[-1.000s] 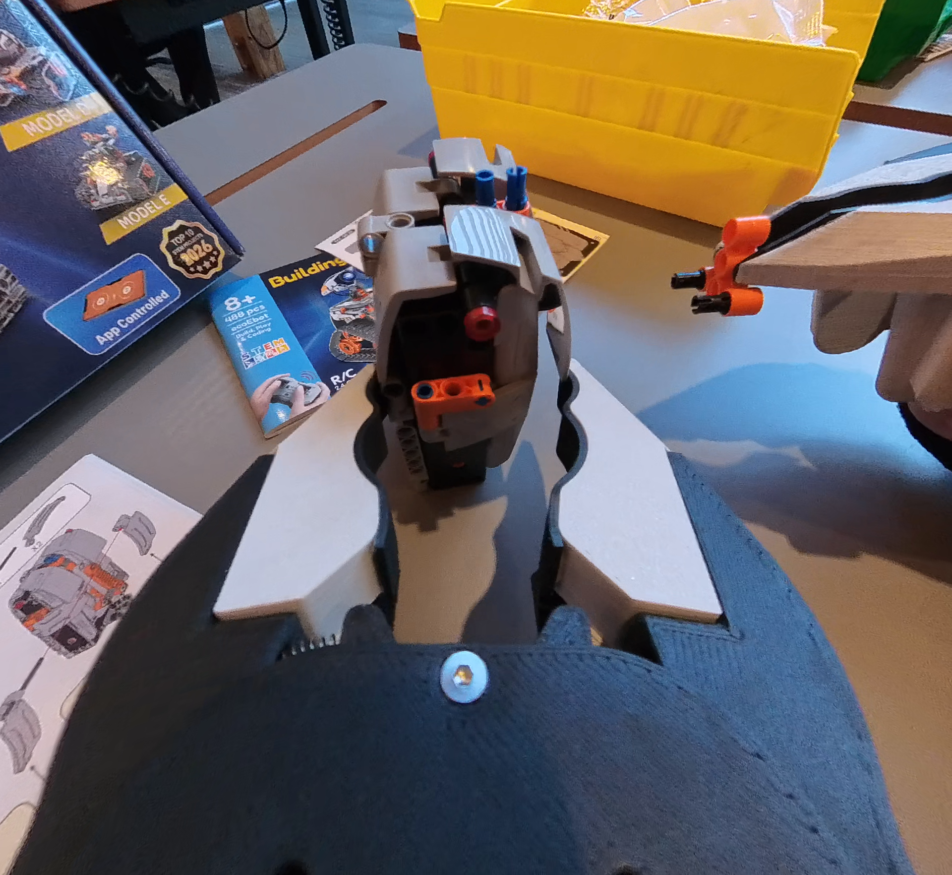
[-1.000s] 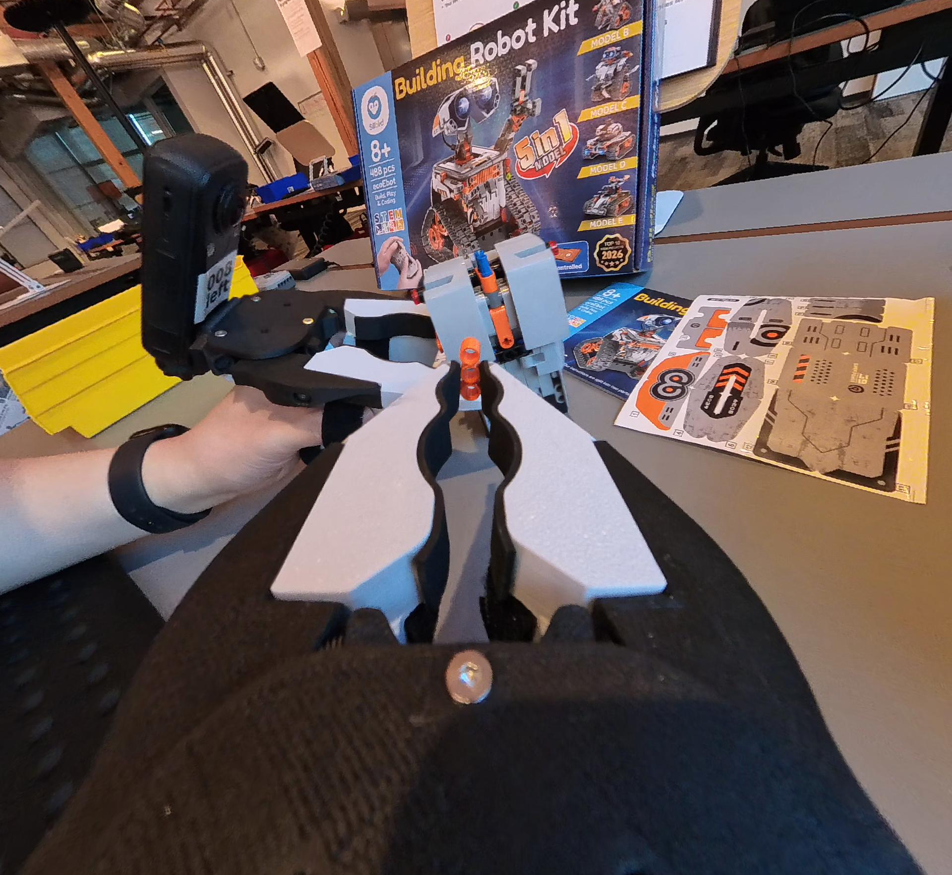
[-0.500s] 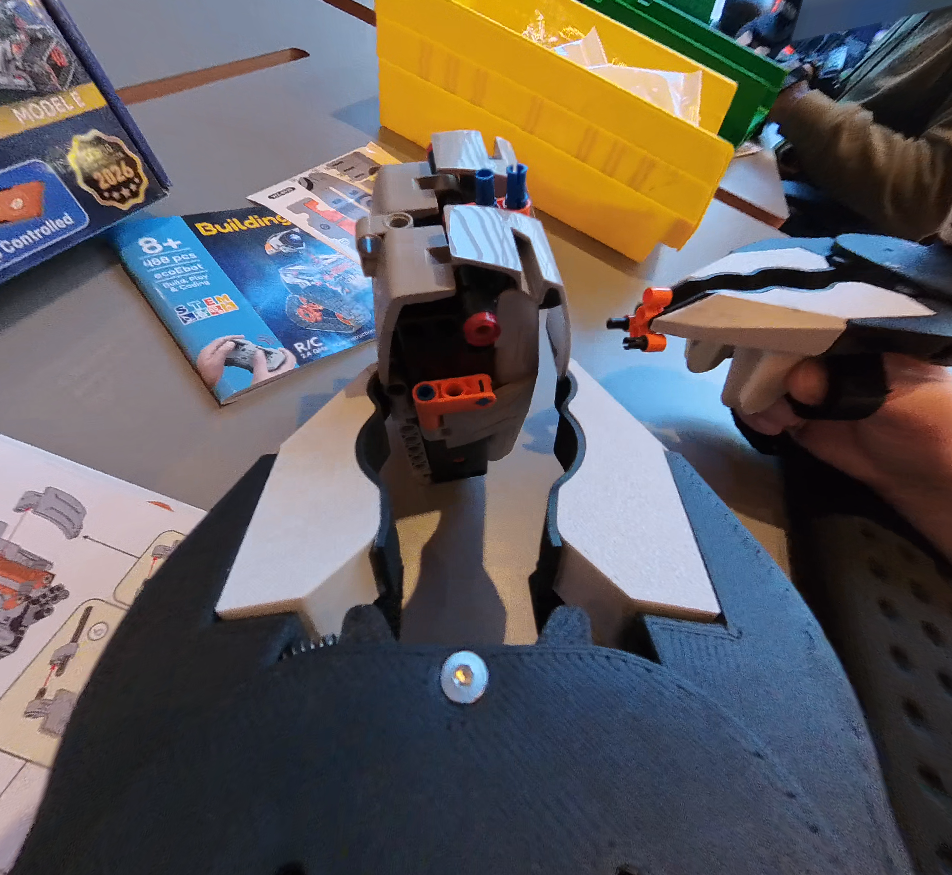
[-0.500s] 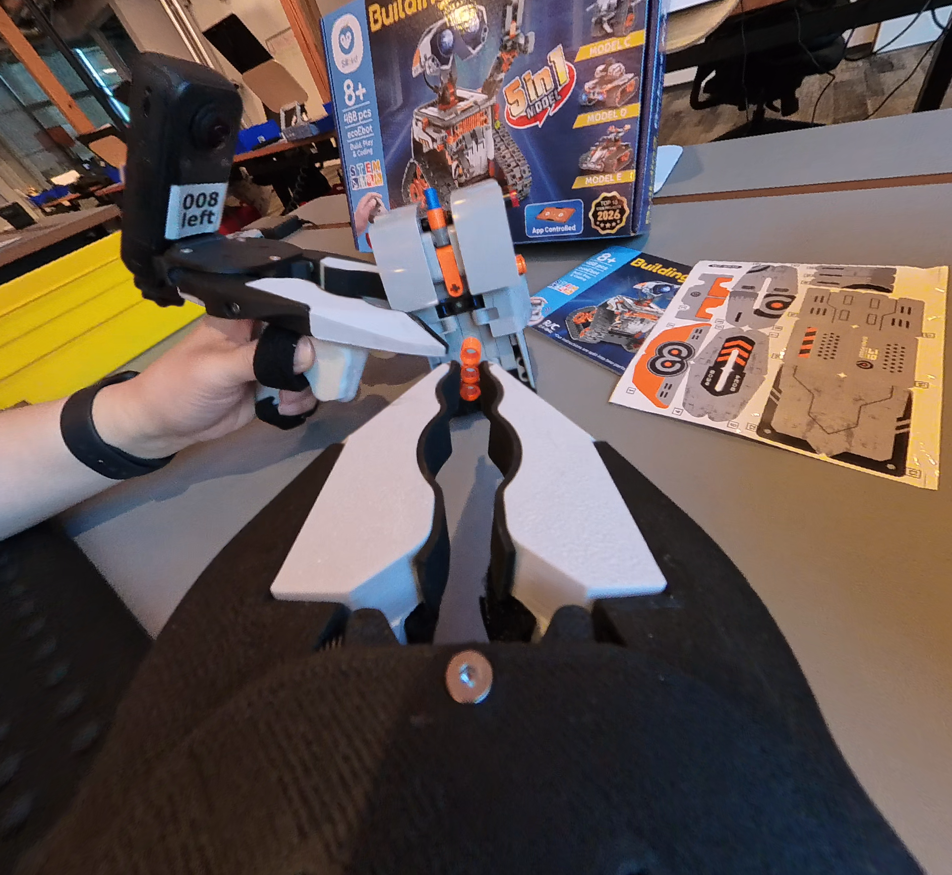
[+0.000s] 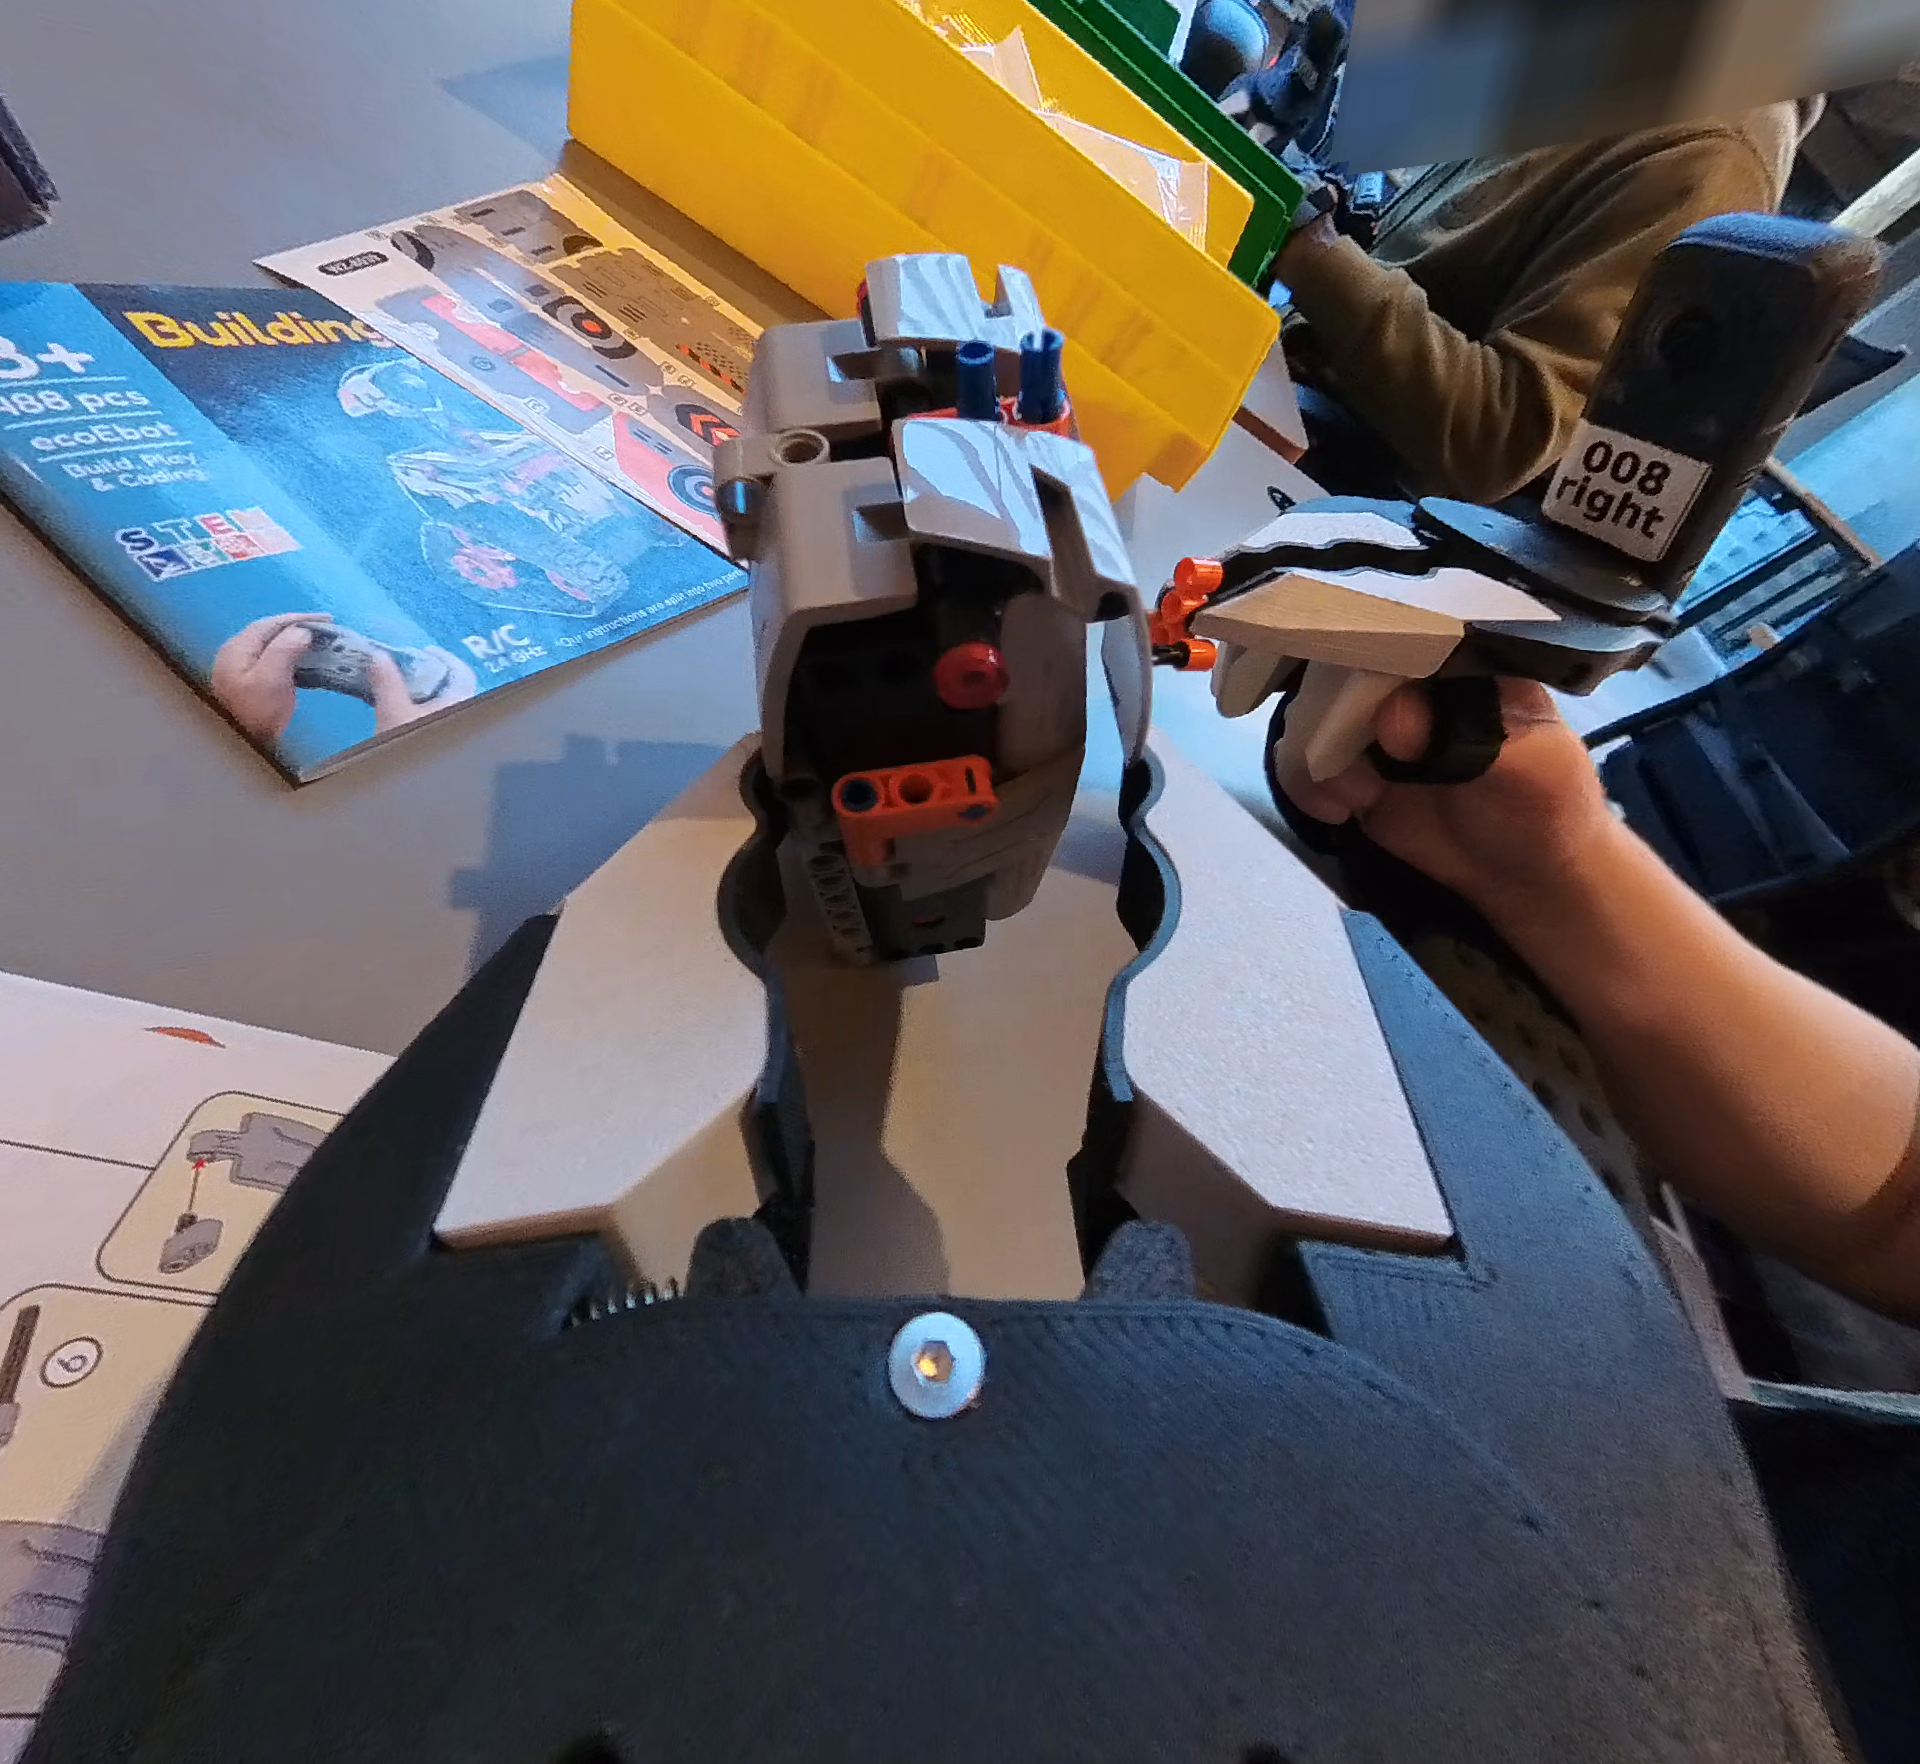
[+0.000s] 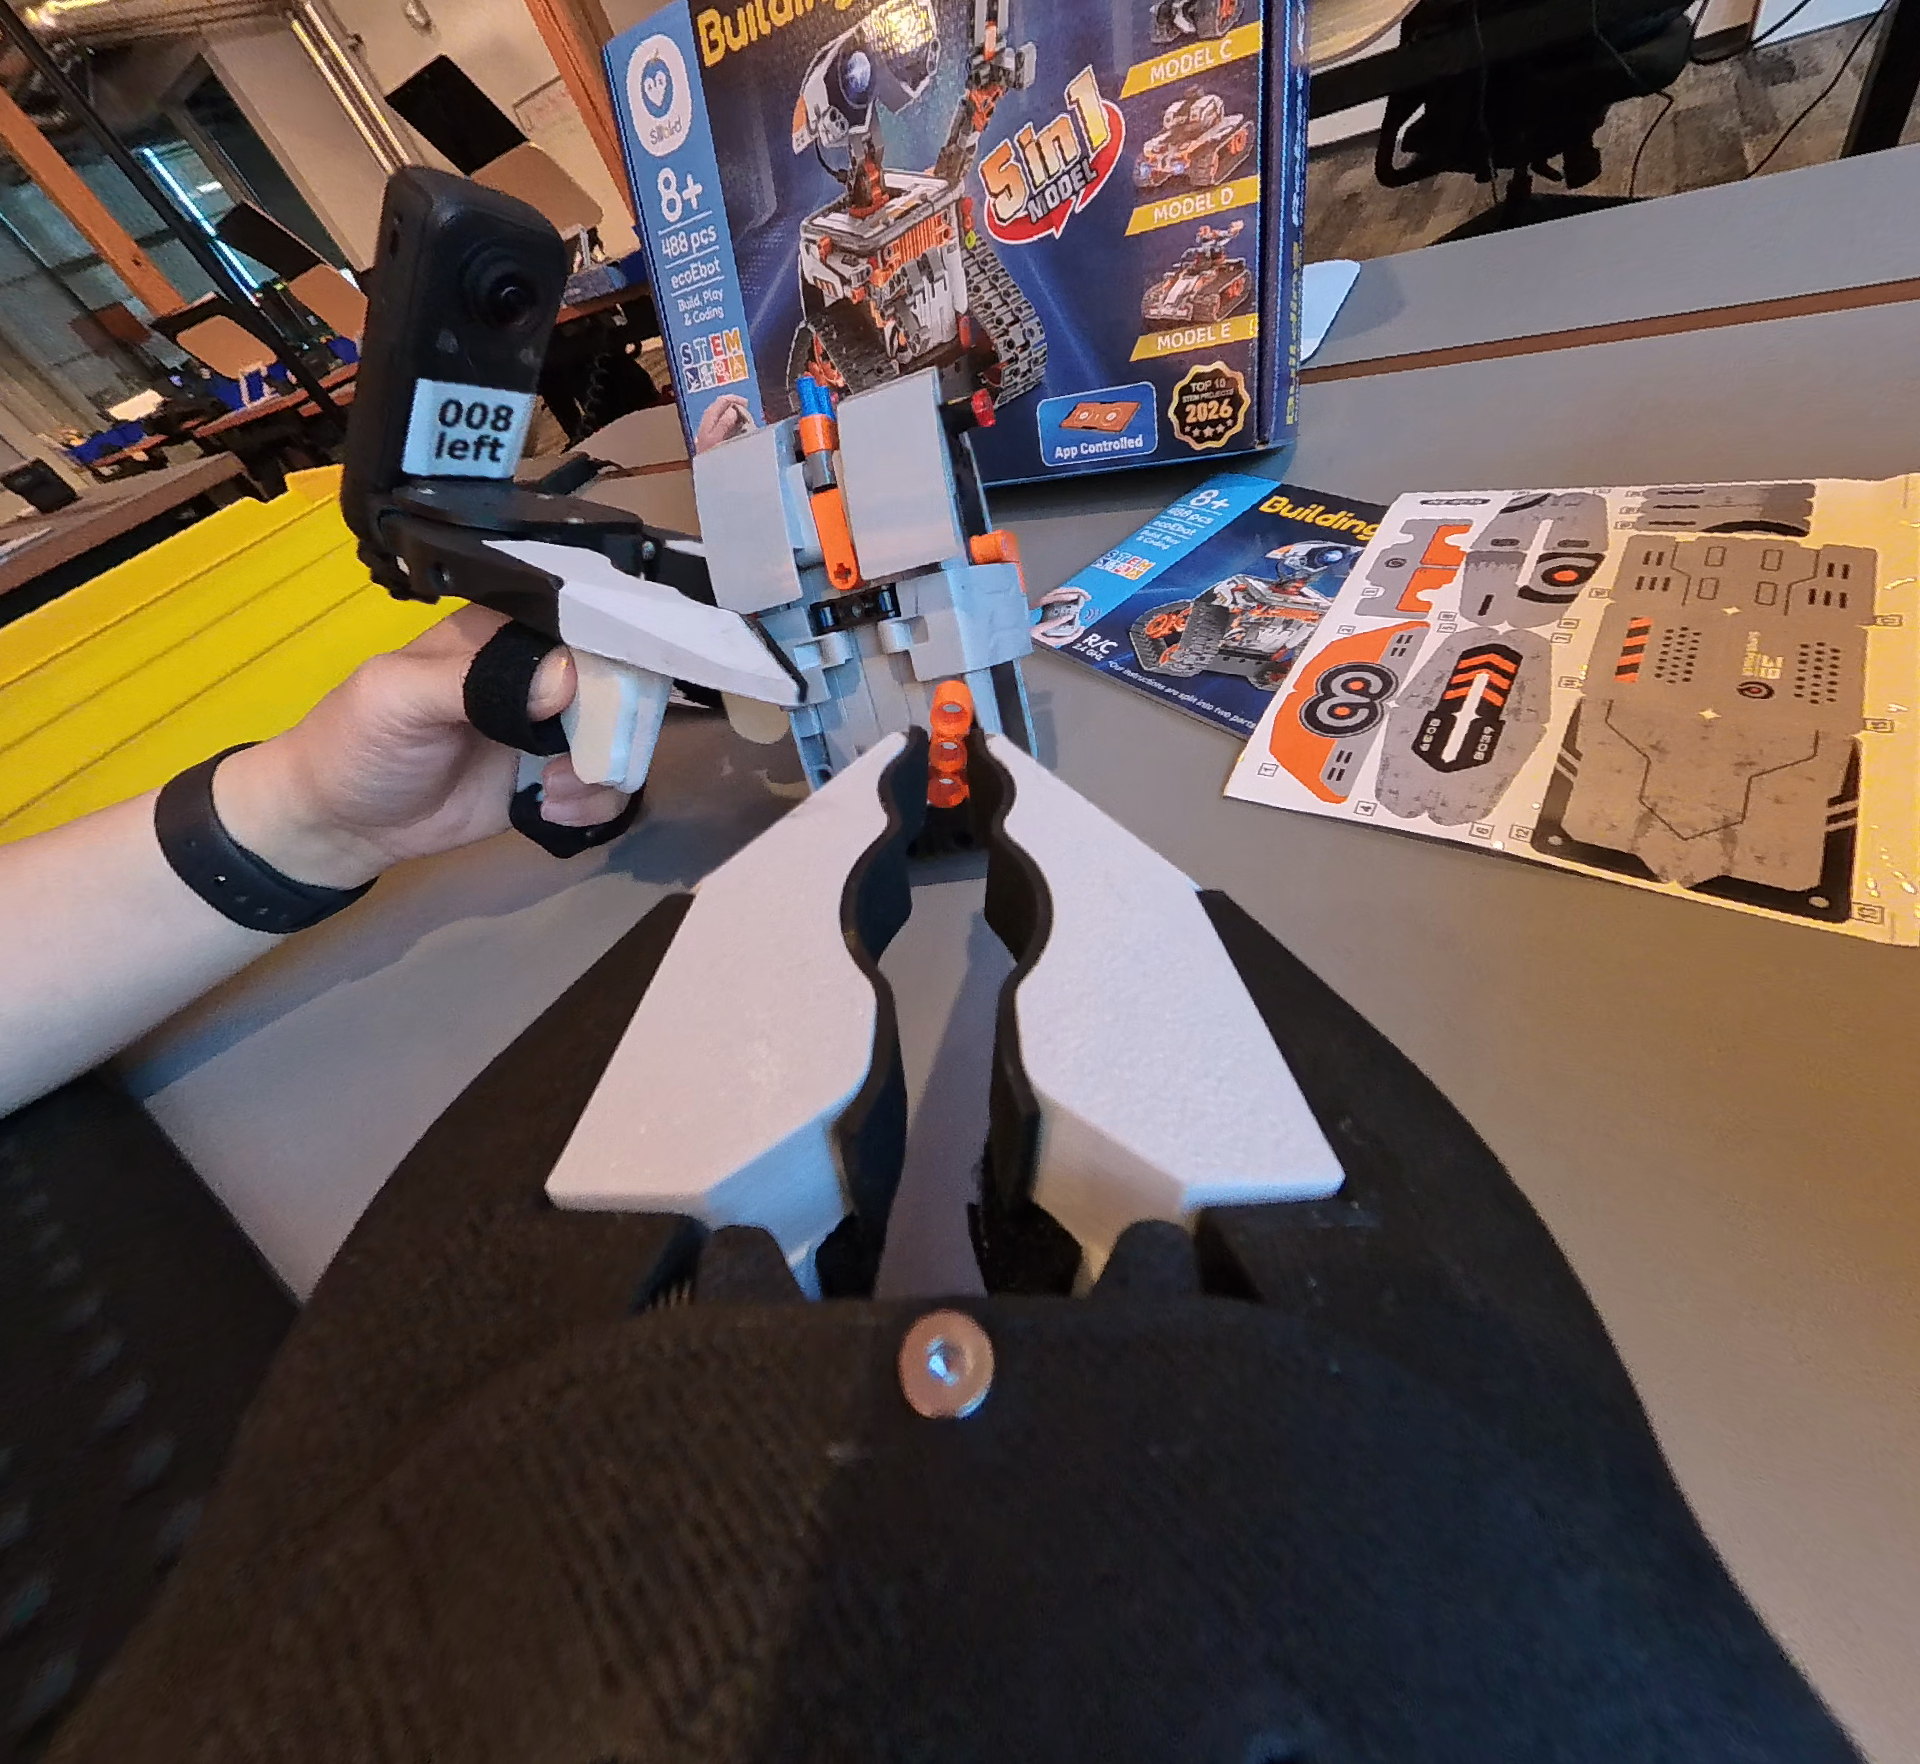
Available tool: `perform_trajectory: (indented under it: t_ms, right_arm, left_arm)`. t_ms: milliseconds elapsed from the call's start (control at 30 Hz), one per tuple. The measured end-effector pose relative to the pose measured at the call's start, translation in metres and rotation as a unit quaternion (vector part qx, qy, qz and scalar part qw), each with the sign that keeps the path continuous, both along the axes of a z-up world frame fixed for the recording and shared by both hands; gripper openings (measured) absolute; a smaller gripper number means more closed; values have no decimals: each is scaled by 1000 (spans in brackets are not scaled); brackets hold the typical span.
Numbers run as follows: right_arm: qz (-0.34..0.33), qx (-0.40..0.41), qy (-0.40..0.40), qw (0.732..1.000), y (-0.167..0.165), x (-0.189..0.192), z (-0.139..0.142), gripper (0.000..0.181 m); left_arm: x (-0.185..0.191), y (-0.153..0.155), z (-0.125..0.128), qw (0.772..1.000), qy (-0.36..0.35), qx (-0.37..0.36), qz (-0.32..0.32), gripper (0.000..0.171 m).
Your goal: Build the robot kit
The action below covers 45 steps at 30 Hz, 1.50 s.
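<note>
My left gripper [image 5: 940, 841] is shut on a grey brick-built model [image 5: 914, 592] with orange, red and blue pins, held upright above the table. It also shows in the right wrist view [image 6: 862, 561], with the left gripper [image 6: 769, 675] at its left side. My right gripper [image 6: 945, 758] is shut on a small orange connector piece [image 6: 948, 746] with black pins. In the left wrist view the right gripper [image 5: 1195, 618] holds that piece [image 5: 1179, 608] right against the model's right side.
A yellow bin [image 5: 883, 104] with plastic bags and a green bin [image 5: 1122, 0] stand behind. A kit box [image 6: 966, 166], a blue booklet [image 5: 312, 509], a sticker sheet [image 6: 1600, 686] and an instruction sheet [image 5: 135, 1195] lie on the grey table [image 6: 1558, 1143]. A person's sleeve [image 5: 1507, 280] is at the right.
The right gripper has brought the orange piece leftward, from well apart to right against the model's side. The left gripper has turned the model toward the right gripper.
</note>
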State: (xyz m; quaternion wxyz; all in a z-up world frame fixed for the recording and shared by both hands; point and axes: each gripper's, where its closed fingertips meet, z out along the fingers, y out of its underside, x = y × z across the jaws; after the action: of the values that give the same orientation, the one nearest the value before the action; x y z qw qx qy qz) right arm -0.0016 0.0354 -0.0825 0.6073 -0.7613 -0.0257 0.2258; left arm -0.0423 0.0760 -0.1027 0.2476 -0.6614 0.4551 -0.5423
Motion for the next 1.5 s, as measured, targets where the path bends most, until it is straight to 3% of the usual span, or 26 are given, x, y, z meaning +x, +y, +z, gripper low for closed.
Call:
perform_trajectory:
  t_ms: [367,733,1500]
  right_arm:
    - [-3,0,-8,1000,2,1,-1,4]
    - [9,-8,36,999,7,3,1,4]
    - [16,-23,-3,1000,9,-3,-7,4]
  left_arm:
    - [-7,5,-1,999,0,-47,1,62]
    - [-5,7,-2,997,8,-82,-7,62]
    - [-4,6,-3,996,14,-90,-2,62]
